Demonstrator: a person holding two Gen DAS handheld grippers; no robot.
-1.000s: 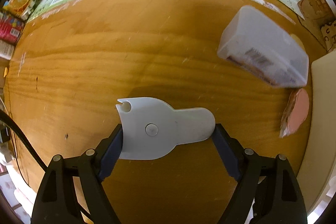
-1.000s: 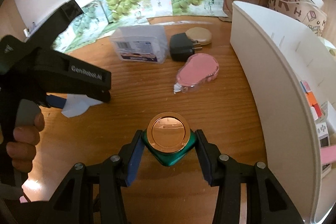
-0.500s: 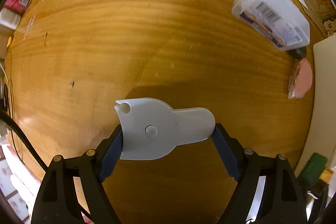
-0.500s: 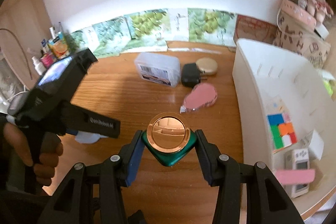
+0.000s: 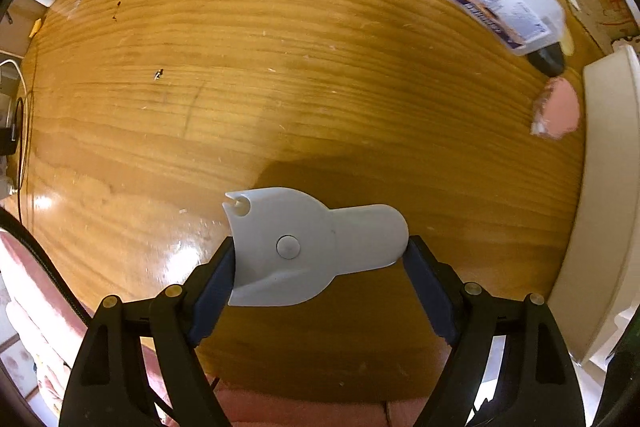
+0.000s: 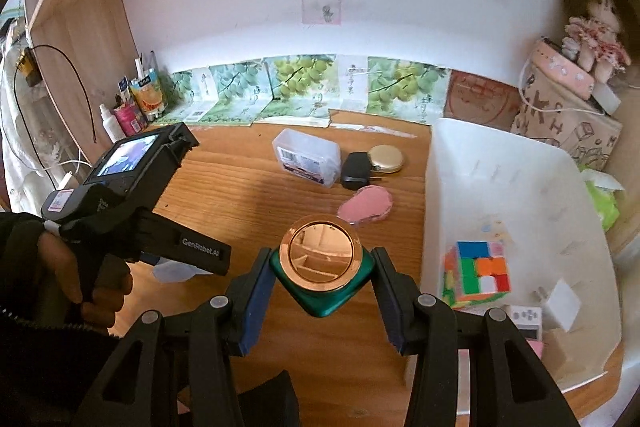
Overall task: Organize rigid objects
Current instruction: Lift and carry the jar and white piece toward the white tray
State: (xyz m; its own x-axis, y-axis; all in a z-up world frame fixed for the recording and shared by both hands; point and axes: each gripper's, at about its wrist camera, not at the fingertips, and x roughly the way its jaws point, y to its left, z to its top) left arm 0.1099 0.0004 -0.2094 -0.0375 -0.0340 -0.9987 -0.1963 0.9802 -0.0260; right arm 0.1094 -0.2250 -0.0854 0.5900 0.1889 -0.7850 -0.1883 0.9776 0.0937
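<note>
My left gripper is shut on a flat grey plastic piece with a round stud, held high above the wooden table. In the right wrist view, my right gripper is shut on a green square bottle with a copper-coloured round cap, raised above the table. The white storage bin stands to the right and holds a colour cube and small white items. A clear plastic box, a black charger, a gold compact and a pink tape dispenser lie on the table.
The left hand-held gripper body, in a person's hand, fills the left of the right wrist view. Grape-print cartons line the back wall. Bottles stand at the back left, and a doll sits on a patterned box at the right.
Both grippers have risen, each still holding its object. The table objects look smaller and farther away, and the inside of the white bin has come into the right wrist view.
</note>
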